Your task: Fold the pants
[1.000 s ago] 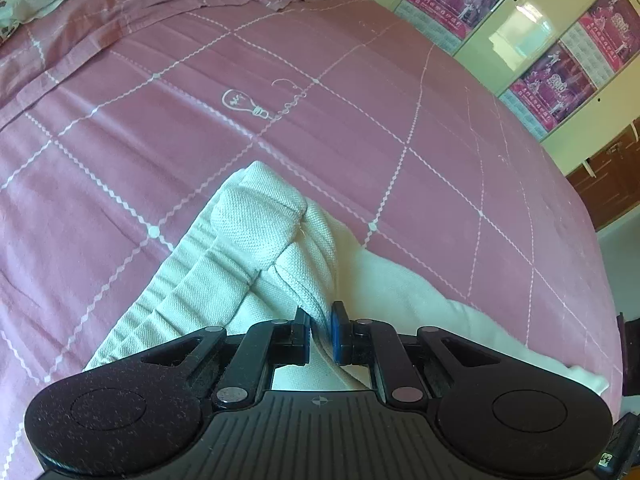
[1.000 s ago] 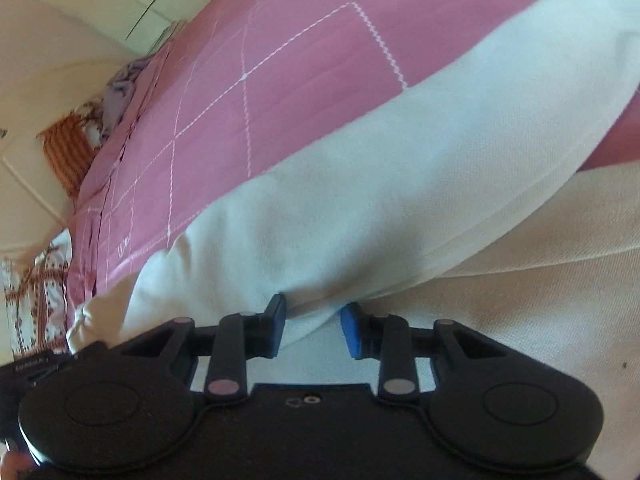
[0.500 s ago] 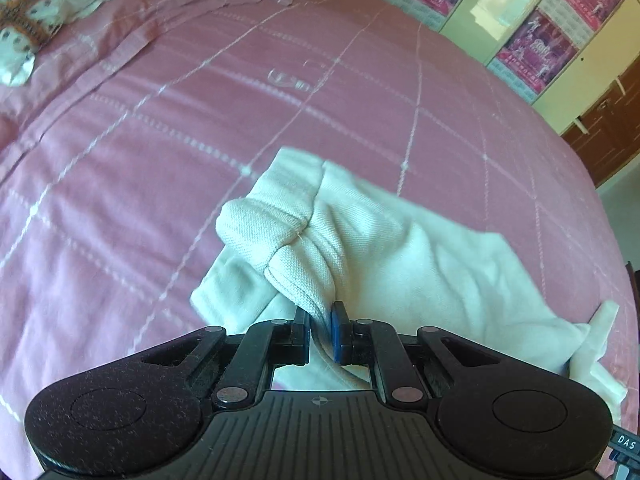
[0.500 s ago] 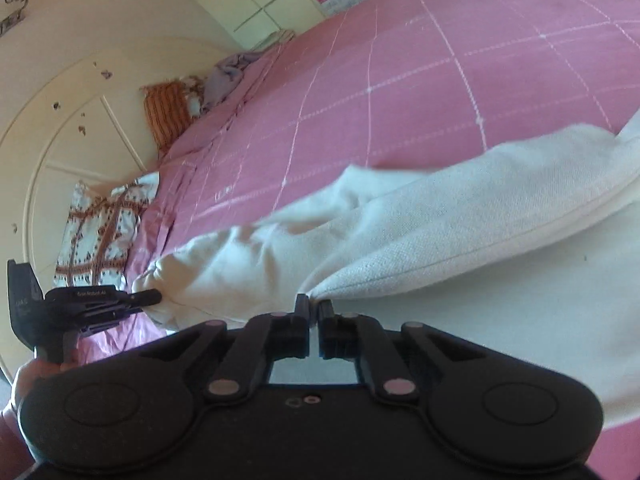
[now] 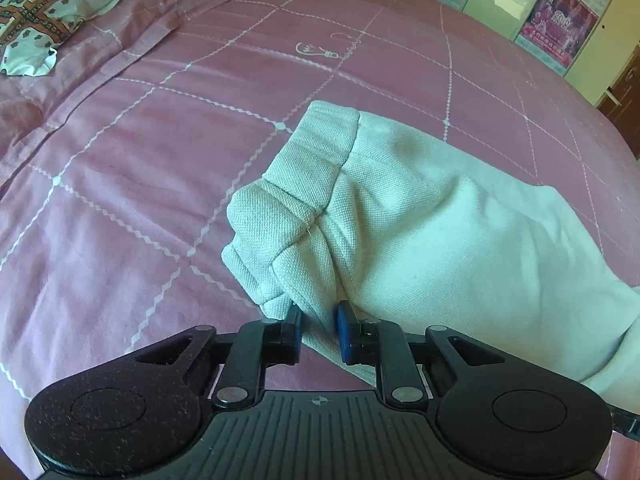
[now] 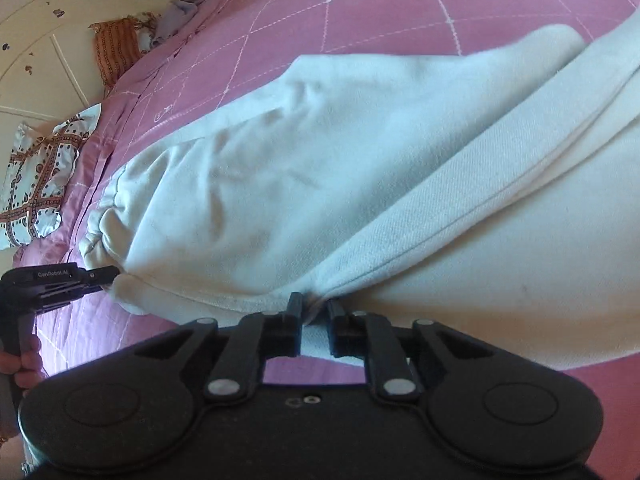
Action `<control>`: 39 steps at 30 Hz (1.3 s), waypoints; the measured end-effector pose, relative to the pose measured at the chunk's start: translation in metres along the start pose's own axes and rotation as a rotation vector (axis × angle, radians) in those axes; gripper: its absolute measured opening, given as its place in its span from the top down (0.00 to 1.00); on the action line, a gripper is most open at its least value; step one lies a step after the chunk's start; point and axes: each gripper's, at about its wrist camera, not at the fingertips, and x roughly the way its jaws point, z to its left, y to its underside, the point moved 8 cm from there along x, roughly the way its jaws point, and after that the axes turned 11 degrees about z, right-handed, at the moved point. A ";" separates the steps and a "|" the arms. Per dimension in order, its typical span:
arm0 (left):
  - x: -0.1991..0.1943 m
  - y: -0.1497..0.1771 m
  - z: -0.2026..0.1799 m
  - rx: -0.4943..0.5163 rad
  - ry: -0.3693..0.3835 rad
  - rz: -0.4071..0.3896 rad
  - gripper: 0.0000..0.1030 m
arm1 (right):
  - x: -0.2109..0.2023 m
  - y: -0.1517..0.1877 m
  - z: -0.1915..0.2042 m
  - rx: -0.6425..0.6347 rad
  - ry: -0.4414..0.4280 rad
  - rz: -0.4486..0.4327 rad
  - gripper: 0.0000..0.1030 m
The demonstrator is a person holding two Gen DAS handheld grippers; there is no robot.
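Two grippers hold one pair of white pants (image 5: 420, 232), which lies on the pink bed cover (image 5: 120, 208) and fills the middle and right of the left wrist view. Its ribbed waistband (image 5: 316, 160) is in the centre of that frame, bunched and partly lifted, and the cloth runs from there to the right edge.

In the bottom centre, the left gripper (image 5: 318, 332) has a fold of the waistband end between its blue pads. The jaws are opening, but the pads seem to touch the cloth on both sides.

In the right wrist view, the right gripper (image 6: 314, 320) has a seam edge of the pants (image 6: 360, 184) between its jaws at the lower centre; these jaws are opening too, with the cloth pinched. The long axis of the garment goes from the lower left to the upper right of this frame. The left gripper (image 6: 102, 274) appears at the left edge, at the far corner of the same end.

Both hands are equally near, each at one corner. The next move probably depends on bringing this held end along the long axis toward the far end.

A patterned pillow (image 5: 60, 4) lies in the upper left.
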 end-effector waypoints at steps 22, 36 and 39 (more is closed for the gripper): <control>0.006 0.084 -0.175 0.314 -0.024 0.016 0.83 | -0.090 -0.033 -0.145 0.348 -0.039 -0.156 0.68; 0.010 0.081 -0.175 0.283 -0.018 0.029 0.83 | -0.074 -0.106 -0.175 0.440 -0.061 -0.293 0.75; 0.010 0.081 -0.175 0.280 -0.015 0.029 0.83 | -0.072 -0.116 -0.183 0.459 -0.041 -0.314 0.81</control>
